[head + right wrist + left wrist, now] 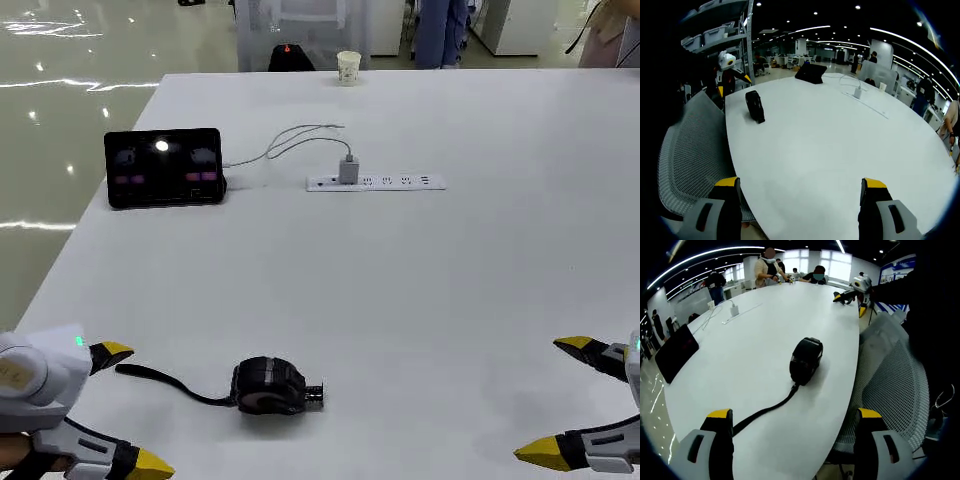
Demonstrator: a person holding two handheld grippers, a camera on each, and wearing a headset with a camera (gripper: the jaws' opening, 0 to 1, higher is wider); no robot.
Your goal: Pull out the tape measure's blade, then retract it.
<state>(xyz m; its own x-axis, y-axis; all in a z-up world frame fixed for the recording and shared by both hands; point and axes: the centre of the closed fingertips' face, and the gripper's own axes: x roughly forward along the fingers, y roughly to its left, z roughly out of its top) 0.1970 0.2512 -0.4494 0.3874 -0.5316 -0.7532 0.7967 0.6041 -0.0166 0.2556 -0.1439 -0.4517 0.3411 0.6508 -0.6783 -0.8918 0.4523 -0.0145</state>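
On the white table (420, 280), near my edge, the black tape measure (270, 386) lies w/ its strap (160, 382) trailing toward my left gripper (130, 408). Left gripper & right gripper (558, 399) both gape wide, holding nothing.

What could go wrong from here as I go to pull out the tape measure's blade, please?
1. The tape measure lies loose near the edge of the table, with a mesh chair beyond; a nudge might push it off.
2. Its strap runs toward the open left gripper; closing there may catch the strap, not the case.
3. The blade tab looks small and the open right gripper is well off; a poor pinch could slip.
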